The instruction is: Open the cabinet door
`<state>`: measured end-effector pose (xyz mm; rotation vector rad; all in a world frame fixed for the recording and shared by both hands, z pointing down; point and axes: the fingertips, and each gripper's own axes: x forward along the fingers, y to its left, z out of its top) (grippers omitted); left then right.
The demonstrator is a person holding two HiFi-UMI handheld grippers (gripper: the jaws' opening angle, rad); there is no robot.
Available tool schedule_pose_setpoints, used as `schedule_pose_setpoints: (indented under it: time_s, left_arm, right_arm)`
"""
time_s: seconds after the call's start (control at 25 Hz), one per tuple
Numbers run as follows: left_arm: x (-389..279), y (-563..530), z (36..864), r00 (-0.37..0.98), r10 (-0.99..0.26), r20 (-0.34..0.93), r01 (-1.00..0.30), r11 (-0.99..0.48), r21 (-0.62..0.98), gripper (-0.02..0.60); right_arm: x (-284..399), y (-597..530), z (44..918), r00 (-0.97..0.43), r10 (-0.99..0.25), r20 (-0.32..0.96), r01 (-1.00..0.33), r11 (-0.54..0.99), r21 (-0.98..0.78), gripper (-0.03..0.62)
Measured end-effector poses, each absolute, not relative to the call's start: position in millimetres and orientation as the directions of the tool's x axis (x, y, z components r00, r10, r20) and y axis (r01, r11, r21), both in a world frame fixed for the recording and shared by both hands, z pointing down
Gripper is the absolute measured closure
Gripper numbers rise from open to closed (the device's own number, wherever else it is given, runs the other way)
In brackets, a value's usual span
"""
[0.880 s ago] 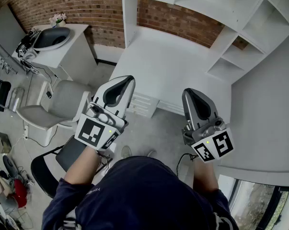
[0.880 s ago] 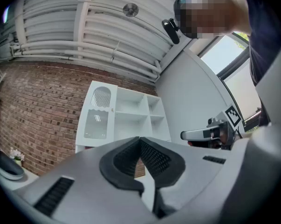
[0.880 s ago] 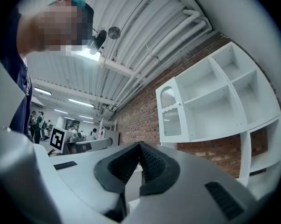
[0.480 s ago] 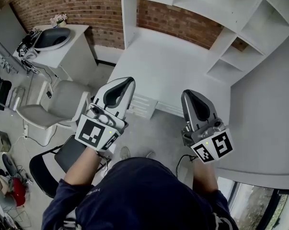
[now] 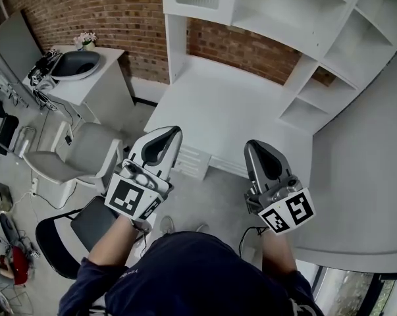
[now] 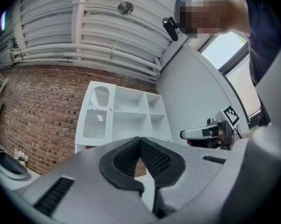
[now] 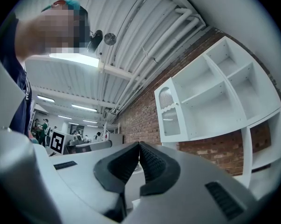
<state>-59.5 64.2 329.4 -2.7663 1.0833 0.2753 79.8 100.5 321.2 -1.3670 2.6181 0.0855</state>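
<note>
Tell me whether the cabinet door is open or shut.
Shut. The cabinet door lies flush with the front of the white shelf unit, with no gap at its edge.

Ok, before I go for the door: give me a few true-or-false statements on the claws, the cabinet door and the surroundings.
1. The left claw and the right claw are both shut and empty. True.
2. The cabinet door is already open. False: it is closed.
3. The left claw grips the cabinet door. False: it holds nothing and is well short of the door.
4. A brick wall stands behind the shelf unit. True.
5. The grey chair is on the person's right. False: it is on the left.
</note>
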Motion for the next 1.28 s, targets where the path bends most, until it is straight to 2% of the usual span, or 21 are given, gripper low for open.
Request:
schedule_pose_setpoints:
  time_s: [0.68, 1.28]
  left_arm:
    - [-17, 69, 325, 0.691, -0.688, -0.223, -0.719, -0.687, -0.106, 0.574]
    - [-15, -30, 340, 0.709, -0.667, -0.23, -0.694, -0.717, -0.062, 0.574]
  right_arm:
    - [128, 101, 320, -0.602, -0.771, -0.209, -0.784, 0.62, -0.031, 0.569]
    - [128, 11, 327, -0.571, -0.801, -0.18, -0.813, 0.583, -0.016, 0.569]
